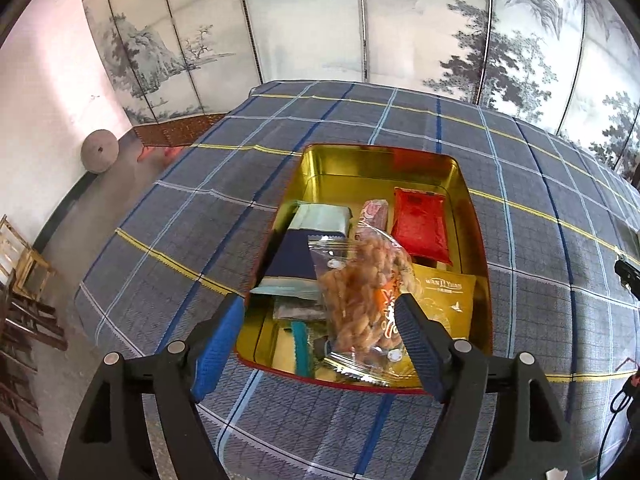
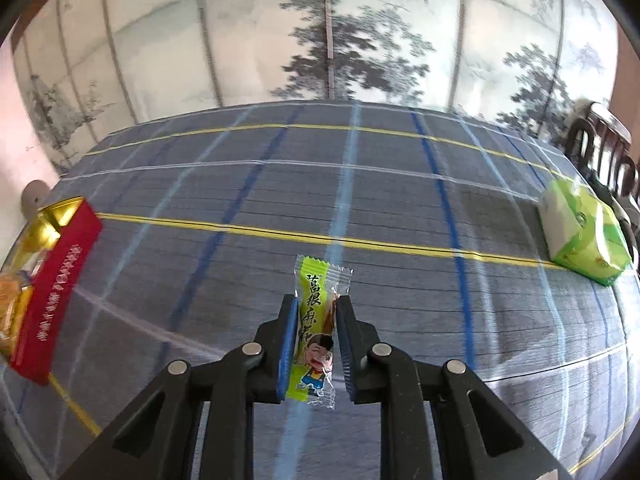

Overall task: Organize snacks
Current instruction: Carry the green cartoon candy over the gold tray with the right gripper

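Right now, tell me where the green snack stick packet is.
Right wrist view, centre: the green snack stick packet is clamped in the right gripper above the plaid tablecloth.

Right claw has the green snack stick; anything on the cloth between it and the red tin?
Nothing: in the right wrist view only bare plaid tablecloth lies between the right claw, shut on the green snack stick, and the red tin.
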### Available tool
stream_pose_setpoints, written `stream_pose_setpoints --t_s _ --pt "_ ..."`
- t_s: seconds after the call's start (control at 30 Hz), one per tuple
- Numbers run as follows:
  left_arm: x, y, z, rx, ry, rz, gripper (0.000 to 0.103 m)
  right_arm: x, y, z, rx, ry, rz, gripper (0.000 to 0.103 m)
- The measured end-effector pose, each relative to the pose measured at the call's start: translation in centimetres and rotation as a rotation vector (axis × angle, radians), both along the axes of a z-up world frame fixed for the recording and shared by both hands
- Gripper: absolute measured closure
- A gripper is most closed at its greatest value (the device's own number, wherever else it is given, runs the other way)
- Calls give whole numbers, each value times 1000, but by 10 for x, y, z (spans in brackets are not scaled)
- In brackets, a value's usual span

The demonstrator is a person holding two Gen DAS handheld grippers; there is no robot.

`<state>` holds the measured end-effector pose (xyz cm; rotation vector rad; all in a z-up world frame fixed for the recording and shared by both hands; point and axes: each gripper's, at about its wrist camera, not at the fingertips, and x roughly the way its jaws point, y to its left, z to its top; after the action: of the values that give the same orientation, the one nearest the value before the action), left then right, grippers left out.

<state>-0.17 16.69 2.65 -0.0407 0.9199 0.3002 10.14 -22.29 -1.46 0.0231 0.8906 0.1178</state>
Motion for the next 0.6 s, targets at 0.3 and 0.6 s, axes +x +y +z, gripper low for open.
stream_pose_setpoints --t_s 0.3,0.6 --pt "-10 20 4 -5 -19 39 28 -18 66 26 71 -17 122 83" --pt "-21 44 2 1 -13 90 28 -31 145 46 111 -28 250 83"
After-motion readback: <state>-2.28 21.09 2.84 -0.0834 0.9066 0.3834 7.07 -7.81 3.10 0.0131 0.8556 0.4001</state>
